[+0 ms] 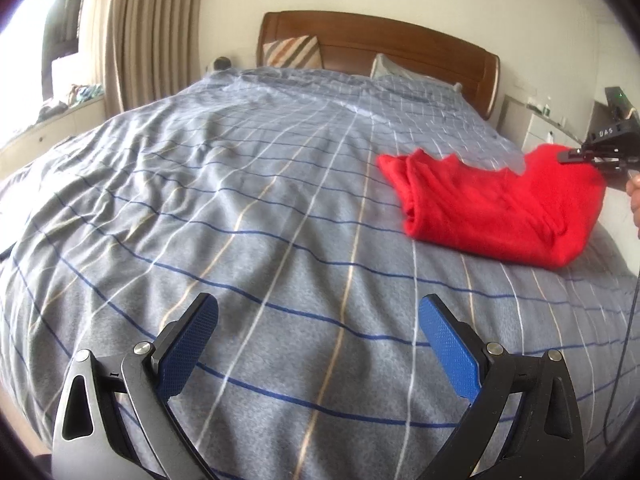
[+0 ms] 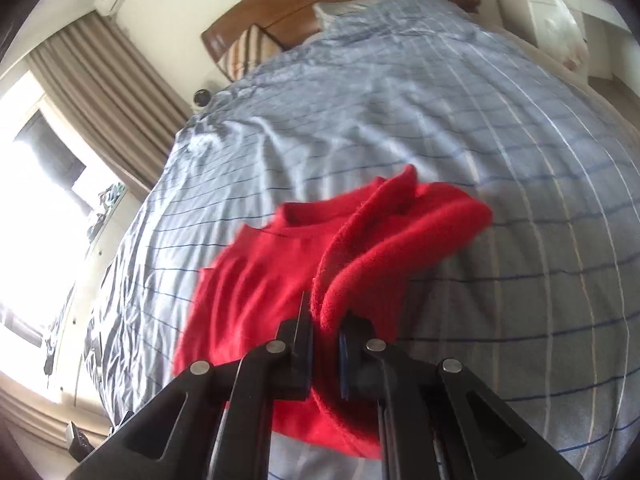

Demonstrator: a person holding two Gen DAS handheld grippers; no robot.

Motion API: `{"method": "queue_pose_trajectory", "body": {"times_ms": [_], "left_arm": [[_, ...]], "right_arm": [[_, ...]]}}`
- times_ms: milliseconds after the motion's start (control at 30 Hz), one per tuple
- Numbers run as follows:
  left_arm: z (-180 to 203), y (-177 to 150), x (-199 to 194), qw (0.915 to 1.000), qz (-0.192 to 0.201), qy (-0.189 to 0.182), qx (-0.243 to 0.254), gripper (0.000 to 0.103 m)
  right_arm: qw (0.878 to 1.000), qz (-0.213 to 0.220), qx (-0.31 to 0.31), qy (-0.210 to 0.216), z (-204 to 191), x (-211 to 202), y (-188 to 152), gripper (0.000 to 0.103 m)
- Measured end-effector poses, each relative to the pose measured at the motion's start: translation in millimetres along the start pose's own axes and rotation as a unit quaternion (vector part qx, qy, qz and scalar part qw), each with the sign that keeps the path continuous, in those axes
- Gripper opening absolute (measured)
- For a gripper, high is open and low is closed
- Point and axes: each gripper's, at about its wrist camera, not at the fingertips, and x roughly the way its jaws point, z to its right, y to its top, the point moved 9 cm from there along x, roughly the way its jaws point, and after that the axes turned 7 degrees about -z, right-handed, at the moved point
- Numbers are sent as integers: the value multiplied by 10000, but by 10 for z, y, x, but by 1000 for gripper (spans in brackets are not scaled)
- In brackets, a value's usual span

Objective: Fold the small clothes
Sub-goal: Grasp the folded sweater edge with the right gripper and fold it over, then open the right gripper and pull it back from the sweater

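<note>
A: Carrying that pinched edge across, the right gripper (image 2: 325, 334) is clamped tight on the red garment (image 2: 280, 264), which lies on the bed (image 2: 400, 120).
B: Lay it level, edges matching. The left gripper (image 1: 318, 344)?
A: Wide apart, holding nothing.
B: Any basket or bin?
A: None in view.

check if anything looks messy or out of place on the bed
Nothing looks damaged or spilled. The red garment lies partly folded on the plaid bedspread, one edge pinched and lifted by the right gripper, so it sits bunched and uneven. The left gripper is open and empty above bare bedspread.
</note>
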Motion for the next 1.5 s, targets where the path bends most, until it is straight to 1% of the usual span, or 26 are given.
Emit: {"method": "queue_pose_trajectory", "body": {"times_ms": [100,200,367,433,467,500,533,567,600,633,700,733,767,833,867,900,967,1067,1133,1167,1233,1267,1333,1400,1433,1500], "left_arm": [[-166,16,-5,9997,3,79,-232,101],[-264,34,-16,9992,25,97,-379,101],[-337,36,22,9987,-46,82,-503,100],[-369,33,49,9984,-93,101,-547,100],[-379,25,56,9982,-115,110,-572,100],[-393,22,68,9980,-139,113,-603,100],[-407,20,80,9978,-166,104,-635,100],[-416,21,93,9975,-194,89,-669,100],[-422,20,100,9973,-215,72,-704,100],[-428,21,101,9970,-226,52,-733,100],[-432,37,99,9967,-224,6,-775,100],[-431,45,96,9967,-215,-13,-785,100],[-426,52,87,9967,-203,-35,-791,100],[-406,58,77,9966,-195,-79,-801,100],[-398,57,78,9965,-201,-108,-804,100],[-383,55,82,9965,-214,-134,-801,100],[-356,47,86,9967,-229,-158,-769,100],[-328,36,66,9972,-197,-150,-699,100],[-327,22,65,9974,-191,-144,-682,100],[-336,9,69,9974,-205,-132,-684,100],[-348,-13,90,9972,-257,-108,-699,100],[-359,-15,101,9970,-278,-107,-713,100],[-373,-3,115,9967,-292,-131,-743,100],[-363,1,119,9968,-299,-151,-731,100],[-353,7,119,9968,-299,-162,-717,100],[-334,16,113,9971,-296,-192,-680,100]], "right_arm": [[9985,-210,-491,116,-632,295,35,9],[9949,-518,-860,40,-1079,712,-111,9],[9889,-870,-1153,-340,-1351,1263,-396,10],[9875,-950,-1202,-362,-1395,1379,-499,10],[9870,-1006,-1237,-221,-1444,1439,-552,16],[9863,-1114,-1215,45,-1508,1488,-610,19],[9848,-1242,-1124,454,-1592,1520,-667,30],[9803,-1403,-1007,954,-1679,1513,-724,37],[9746,-1498,-959,1363,-1747,1448,-769,39],[9716,-1468,-1014,1557,-1816,1352,-778,39],[9690,-1231,-1194,1777,-1878,1099,-732,39],[9702,-1046,-1256,1789,-1862,952,-674,39],[9741,-866,-1310,1625,-1801,843,-612,39],[9830,-592,-1596,691,-1580,728,-518,39],[9826,-551,-1749,281,-1480,724,-521,39],[9807,-637,-1848,70,-1404,761,-567,39],[9764,-839,-1988,-127,-1338,892,-697,39],[9711,-845,-2215,-270,-1395,1129,-885,39],[9662,-1111,-2312,-236,-1485,1382,-1093,36],[9605,-1321,-2437,-250,-1544,1497,-1235,29],[9459,-1378,-2893,-515,-1635,1559,-1451,29],[9415,-1358,-3034,-553,-1673,1532,-1487,29],[9407,-1389,-3076,-355,-1728,1394,-1492,29],[9416,-1155,-3149,-296,-1720,1121,-1423,29],[9441,-1027,-3120,-284,-1681,975,-1364,29],[9541,-735,-2878,-384,-1509,707,-1216,29]]}}
